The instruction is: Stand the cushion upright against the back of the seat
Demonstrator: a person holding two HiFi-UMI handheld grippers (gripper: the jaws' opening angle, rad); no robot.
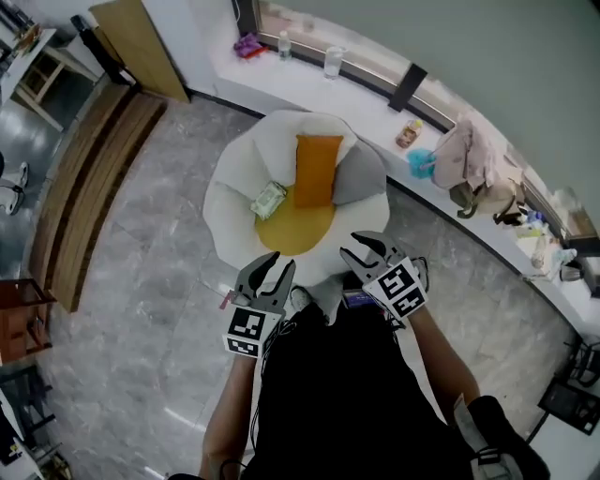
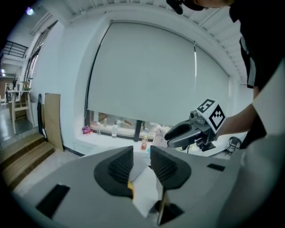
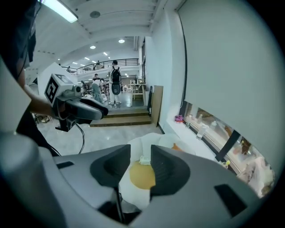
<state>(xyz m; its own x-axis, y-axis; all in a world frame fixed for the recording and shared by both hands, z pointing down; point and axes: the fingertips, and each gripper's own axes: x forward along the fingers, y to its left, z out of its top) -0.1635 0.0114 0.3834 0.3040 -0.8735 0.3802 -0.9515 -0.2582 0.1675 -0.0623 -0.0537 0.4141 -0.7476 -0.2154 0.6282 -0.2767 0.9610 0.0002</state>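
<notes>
Left gripper (image 1: 284, 260) over seat (image 1: 230, 202) front

I can read no words or numbers; the left gripper (image 1: 281, 261) and right gripper (image 1: 354, 246) bear only black-and-white square markers, and the packet (image 1: 269, 199) print is too small

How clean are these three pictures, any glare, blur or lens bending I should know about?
Head view: evenly lit and fairly sharp, but the wide lens bows the wooden steps at left. Left gripper view: the blind looks washed pale, and the corners fall to black. Right gripper view: a ceiling light glares at top left, and the far hall is small and soft.
</notes>
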